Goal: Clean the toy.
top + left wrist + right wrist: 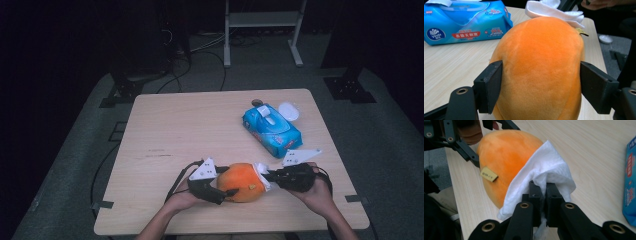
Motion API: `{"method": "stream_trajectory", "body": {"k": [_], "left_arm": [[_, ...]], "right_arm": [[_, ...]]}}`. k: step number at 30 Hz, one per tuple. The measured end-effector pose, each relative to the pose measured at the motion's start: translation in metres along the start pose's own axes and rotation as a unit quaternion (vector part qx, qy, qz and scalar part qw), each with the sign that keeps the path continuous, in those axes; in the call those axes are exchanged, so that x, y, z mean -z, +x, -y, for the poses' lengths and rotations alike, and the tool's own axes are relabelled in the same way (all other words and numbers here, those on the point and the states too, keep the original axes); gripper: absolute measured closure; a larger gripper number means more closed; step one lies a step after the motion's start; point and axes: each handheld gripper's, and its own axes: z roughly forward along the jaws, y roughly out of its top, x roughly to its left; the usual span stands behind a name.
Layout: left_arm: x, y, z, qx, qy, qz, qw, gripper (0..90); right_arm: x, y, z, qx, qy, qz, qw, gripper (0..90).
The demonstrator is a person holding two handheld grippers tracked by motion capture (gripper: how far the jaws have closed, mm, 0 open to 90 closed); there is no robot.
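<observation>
Left gripper [540, 85] gripping orange plush [541, 67] between jaws, underside cut off. Right gripper [543, 191] pinching white wipe [544, 172] against plush, jaw tips buried in folds.

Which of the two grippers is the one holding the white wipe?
The right gripper: its jaws are shut on the white wipe, pressed against the orange plush fruit. The left gripper instead clamps the fruit itself by its sides.
</observation>
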Motion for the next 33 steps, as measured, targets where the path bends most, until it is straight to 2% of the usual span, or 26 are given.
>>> {"method": "stream_trajectory", "body": {"k": [7,12,18,20,21,22,26,28,31,32,33], "left_arm": [[-0.001,-0.006,-0.003,-0.026,0.01,-0.004,0.9996,24.3],[0.0,-0.004,-0.002,-0.016,0.008,-0.003,0.9998,24.1],[-0.001,-0.003,-0.002,-0.014,0.006,-0.004,0.9999,24.2],[-0.002,-0.005,-0.003,-0.021,0.012,-0.009,0.9997,24.2],[-0.002,-0.005,-0.003,-0.021,0.012,-0.009,0.9997,24.2],[-0.003,-0.007,-0.003,-0.028,0.015,-0.01,0.9995,24.1],[-0.005,-0.01,-0.004,-0.032,0.016,-0.011,0.9993,23.5],[-0.004,-0.009,-0.004,-0.033,0.015,-0.005,0.9993,22.4],[-0.003,-0.007,-0.003,-0.022,0.012,0.0,0.9997,16.2],[-0.002,-0.003,-0.004,0.005,0.004,0.004,1.0,13.4],[-0.002,-0.003,-0.004,0.005,0.004,0.004,1.0,10.1]], "right_arm": [[0.0,0.015,-0.016,0.028,-0.017,-0.004,0.9995,84.7],[0.0,0.01,-0.01,0.016,-0.014,-0.01,0.9997,84.7],[0.002,0.004,0.0,0.005,-0.004,-0.005,1.0,84.7],[0.002,0.008,-0.004,0.013,-0.004,0.003,0.9999,84.7],[0.002,0.008,-0.004,0.013,-0.004,0.003,0.9999,84.7],[0.001,0.015,-0.01,0.027,-0.008,0.001,0.9996,84.6],[0.0,0.022,-0.019,0.041,-0.014,-0.005,0.999,84.6],[-0.001,0.021,-0.018,0.038,-0.013,-0.009,0.9992,84.6],[-0.001,0.017,-0.014,0.029,-0.017,-0.019,0.9993,84.6],[0.0,0.017,-0.013,0.028,-0.014,-0.02,0.9993,84.6],[0.0,0.017,-0.013,0.028,-0.014,-0.02,0.9993,84.6]]}}
